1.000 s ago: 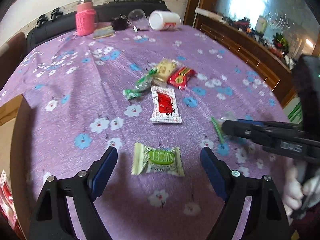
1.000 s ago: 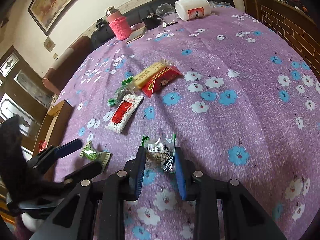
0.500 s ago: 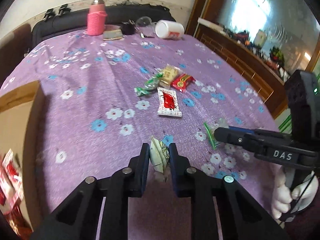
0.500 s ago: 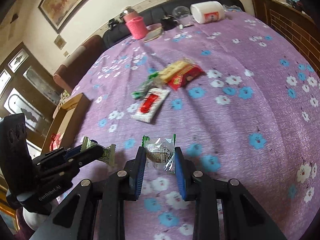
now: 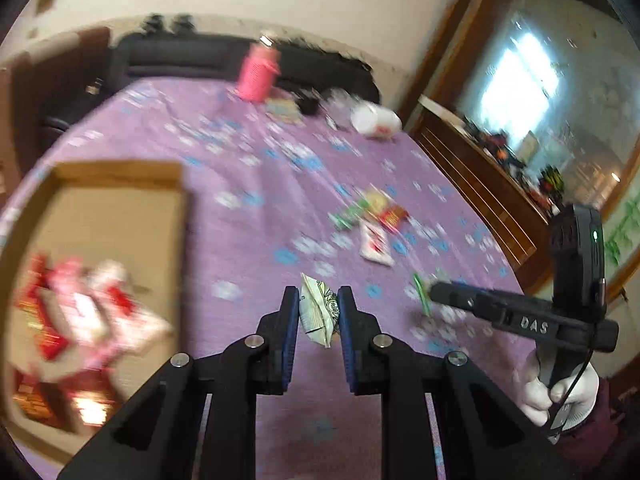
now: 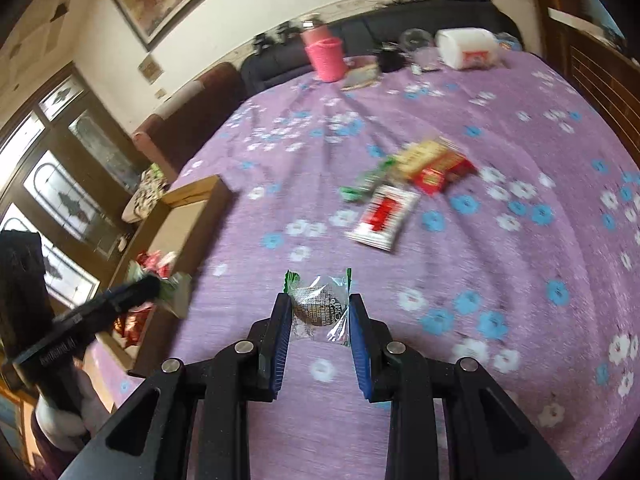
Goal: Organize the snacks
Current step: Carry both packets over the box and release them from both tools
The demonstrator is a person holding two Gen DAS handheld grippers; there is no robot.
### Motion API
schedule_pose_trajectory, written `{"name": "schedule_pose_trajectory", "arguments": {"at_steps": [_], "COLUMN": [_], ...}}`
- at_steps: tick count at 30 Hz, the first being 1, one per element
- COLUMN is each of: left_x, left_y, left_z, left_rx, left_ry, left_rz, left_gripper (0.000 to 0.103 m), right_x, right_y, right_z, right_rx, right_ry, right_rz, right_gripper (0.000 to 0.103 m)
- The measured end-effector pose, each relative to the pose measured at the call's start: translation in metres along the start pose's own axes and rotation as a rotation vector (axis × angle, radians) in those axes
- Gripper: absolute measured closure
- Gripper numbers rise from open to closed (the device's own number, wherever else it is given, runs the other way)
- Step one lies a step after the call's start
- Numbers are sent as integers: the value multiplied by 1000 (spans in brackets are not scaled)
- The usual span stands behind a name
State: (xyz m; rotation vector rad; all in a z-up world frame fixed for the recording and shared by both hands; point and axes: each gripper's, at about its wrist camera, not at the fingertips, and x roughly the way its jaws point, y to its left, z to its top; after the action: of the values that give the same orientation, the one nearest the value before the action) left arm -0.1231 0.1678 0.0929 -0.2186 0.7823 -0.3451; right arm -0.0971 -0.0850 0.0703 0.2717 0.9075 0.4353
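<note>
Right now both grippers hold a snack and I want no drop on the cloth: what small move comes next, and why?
Probably carry the left gripper further left over the box before opening. It is shut on the green snack above the purple cloth, beside the box, which already holds red packets.
</note>
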Motion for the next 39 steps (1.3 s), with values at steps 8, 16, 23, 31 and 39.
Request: {"name": "schedule_pose_trajectory", "arguments": {"at_steps": [8,16,23,31,39], "left_x": [-42,-31,-11,2,-34], "left_y": [92,162,200,217,212], "left_z": [29,33,42,48,47], "left_rx": [-104,-170,-212,-248,-289], "left_ry": [-57,-13,17,31,-44], "left_rz": [187,287,279,275,252], "left_gripper": [84,84,84,72,49], "right_x": [34,100,166,206,192], "right_y": [85,169,204,208,195], "right_z": [26,50,53,60,69], "right_rx": [-129,-233,-271,-238,-182], "right_ry": [34,134,212,244,221], "right_rz": [107,153,123,90,99], "right_gripper": [73,72,72,68,67]}}
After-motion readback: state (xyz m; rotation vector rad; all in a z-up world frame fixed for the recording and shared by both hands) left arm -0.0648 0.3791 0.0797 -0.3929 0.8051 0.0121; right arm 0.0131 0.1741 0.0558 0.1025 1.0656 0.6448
